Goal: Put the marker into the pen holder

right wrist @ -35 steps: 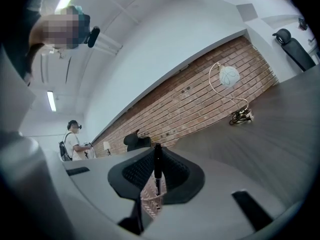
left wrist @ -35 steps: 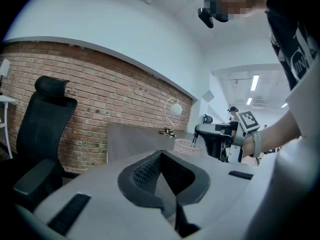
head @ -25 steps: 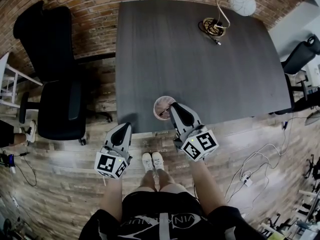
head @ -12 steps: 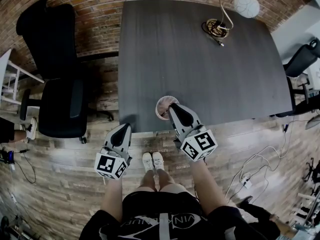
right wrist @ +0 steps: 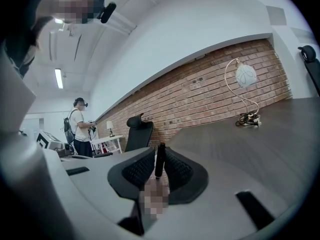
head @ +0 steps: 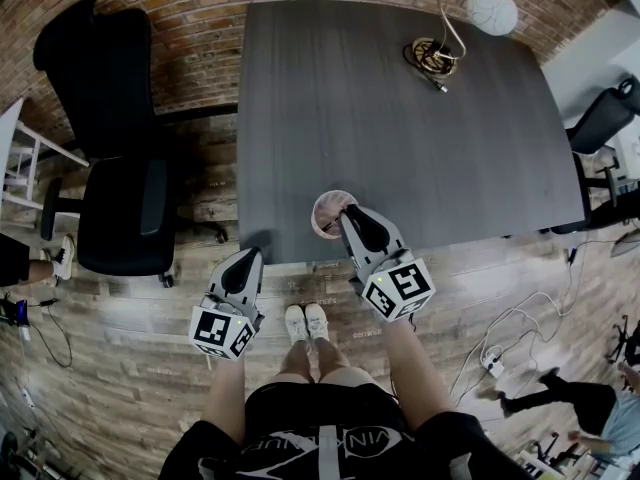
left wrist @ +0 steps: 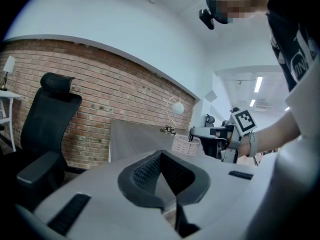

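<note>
A pale mesh pen holder (head: 327,215) stands on the dark table (head: 400,138), close to its front edge. My right gripper (head: 350,211) reaches over the holder's right rim. It is shut on a black marker (right wrist: 160,160) that stands upright between the pads. The head view hides the marker behind the gripper. My left gripper (head: 247,257) hangs just off the table's front edge, left of the holder, shut with nothing in it. From the left gripper view the holder (left wrist: 185,145) shows on the table with the right gripper (left wrist: 202,132) above it.
A desk lamp with a white globe (head: 490,10) and a coiled cable at its base (head: 430,56) sits at the table's far right. A black office chair (head: 110,158) stands to the left, another (head: 605,113) to the right. Cables (head: 500,353) lie on the floor; a person (head: 585,408) is at lower right.
Both grippers have stayed almost where they were, the right one over the holder. A person has walked into the lower right of the head view.
</note>
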`<state>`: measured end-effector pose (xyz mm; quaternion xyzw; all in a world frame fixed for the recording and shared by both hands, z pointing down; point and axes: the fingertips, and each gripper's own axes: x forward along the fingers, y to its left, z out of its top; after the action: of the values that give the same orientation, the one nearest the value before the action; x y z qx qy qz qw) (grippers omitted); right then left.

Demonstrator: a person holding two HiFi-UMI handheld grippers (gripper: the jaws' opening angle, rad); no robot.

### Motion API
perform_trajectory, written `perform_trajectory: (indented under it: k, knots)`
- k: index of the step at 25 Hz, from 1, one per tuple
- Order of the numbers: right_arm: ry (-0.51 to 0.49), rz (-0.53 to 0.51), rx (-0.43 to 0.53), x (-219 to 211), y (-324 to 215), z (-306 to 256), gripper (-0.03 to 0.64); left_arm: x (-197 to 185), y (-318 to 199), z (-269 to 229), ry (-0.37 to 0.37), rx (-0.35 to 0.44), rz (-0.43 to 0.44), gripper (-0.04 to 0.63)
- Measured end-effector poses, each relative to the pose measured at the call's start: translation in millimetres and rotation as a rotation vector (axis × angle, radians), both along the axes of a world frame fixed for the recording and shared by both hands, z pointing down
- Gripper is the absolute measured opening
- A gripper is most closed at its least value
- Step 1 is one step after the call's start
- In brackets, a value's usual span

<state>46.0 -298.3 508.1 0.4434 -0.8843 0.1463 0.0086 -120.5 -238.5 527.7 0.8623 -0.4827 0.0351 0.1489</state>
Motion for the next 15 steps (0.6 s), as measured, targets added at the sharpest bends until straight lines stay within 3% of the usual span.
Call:
perform_trajectory:
  k: [9, 15]
  knots:
    - [0.035, 0.034, -0.006, 5.9, -0.8, 2.4, 0.057, -3.9, 0.9, 1.9, 0.002, -0.002, 0.001, 0.012]
    - [0.036, 0.05, -0.02, 13.4, 0.4, 5.3, 0.108, 1.5, 0.8, 2.6, 0.008, 0.004, 0.015, 0.012]
